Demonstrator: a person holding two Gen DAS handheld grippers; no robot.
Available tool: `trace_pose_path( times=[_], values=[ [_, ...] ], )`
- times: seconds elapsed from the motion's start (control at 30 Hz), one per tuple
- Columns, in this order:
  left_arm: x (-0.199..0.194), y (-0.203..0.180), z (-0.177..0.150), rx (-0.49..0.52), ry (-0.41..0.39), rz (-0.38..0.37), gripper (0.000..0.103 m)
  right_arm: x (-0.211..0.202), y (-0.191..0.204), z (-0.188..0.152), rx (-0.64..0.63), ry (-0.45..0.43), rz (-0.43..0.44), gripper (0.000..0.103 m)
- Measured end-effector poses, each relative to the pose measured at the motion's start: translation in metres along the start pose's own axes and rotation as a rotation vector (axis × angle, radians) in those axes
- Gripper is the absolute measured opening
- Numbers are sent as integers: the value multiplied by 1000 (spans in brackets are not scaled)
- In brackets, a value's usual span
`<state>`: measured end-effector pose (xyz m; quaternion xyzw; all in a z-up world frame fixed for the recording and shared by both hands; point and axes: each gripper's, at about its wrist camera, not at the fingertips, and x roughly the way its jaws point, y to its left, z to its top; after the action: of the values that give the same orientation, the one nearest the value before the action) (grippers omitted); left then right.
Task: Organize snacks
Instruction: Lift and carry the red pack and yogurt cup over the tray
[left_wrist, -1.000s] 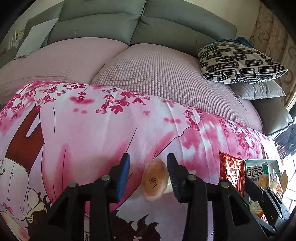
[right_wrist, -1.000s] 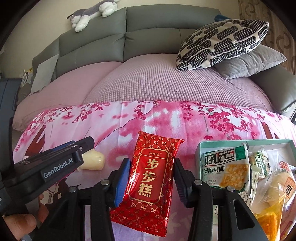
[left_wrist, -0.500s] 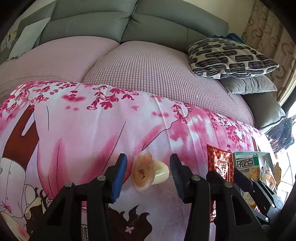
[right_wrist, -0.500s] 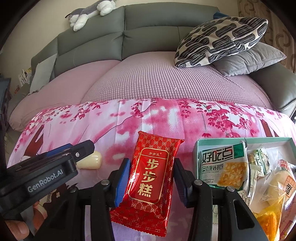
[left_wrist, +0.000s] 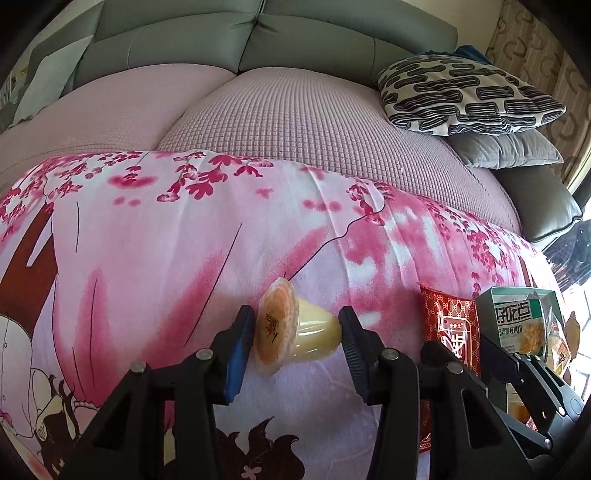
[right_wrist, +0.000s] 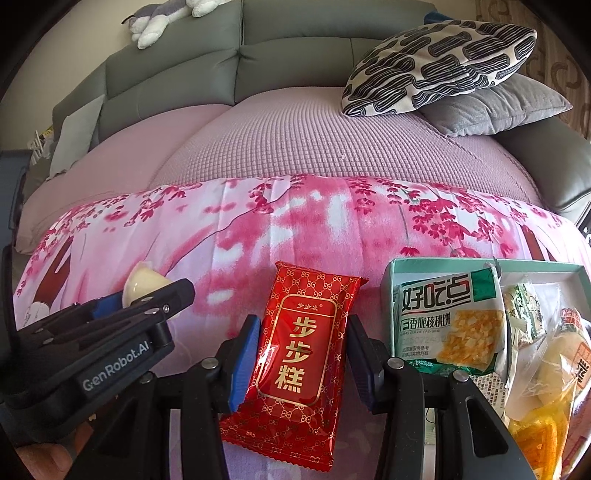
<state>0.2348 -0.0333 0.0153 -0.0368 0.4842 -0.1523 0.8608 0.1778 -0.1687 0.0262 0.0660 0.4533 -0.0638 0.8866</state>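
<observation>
Left gripper (left_wrist: 297, 334): jaws clamped on the jelly cup (left_wrist: 295, 328), foil lid against the left pad, base against the right; cup lies sideways, and I can't tell whether it clears the pink floral cloth (left_wrist: 184, 240). Right gripper (right_wrist: 301, 352): jaws straddle the red snack pack (right_wrist: 299, 350), pads at both long edges; can't tell if they're pressing it. Pack lies flat on the cloth, just left of the green box (right_wrist: 391, 273), which holds the walnut biscuit bag (right_wrist: 448, 325) and other wrapped snacks.

bright daylight from the right, sharp, fisheye-warped dark edges.
</observation>
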Motion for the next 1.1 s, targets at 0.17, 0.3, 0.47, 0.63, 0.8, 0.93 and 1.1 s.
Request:
trace_pose_path(
  times=[0.17,0.3,0.47,0.63,0.8,0.93,1.1],
  values=[
    [-2,-1,3,-8,-15,-5,46,-1,0,1,1,-2,-1,49],
    [-7,4,5,-29,-32,0,45,-3,1,2,-1,-7,2,49],
    [-18,10,9,-48,-66,0,40,-11,3,3,-6,-28,10,49],
    [-27,14,10,-58,-90,-3,39,-18,4,5,-9,-46,17,49],
    [-19,13,7,-59,-66,4,39,-17,3,5,-7,-42,16,49],
    [-24,12,6,-56,-79,-3,39,-17,2,5,-3,-43,17,49],
    [-32,13,8,-62,-104,-7,39,-20,3,5,-3,-51,21,49]
  ],
)
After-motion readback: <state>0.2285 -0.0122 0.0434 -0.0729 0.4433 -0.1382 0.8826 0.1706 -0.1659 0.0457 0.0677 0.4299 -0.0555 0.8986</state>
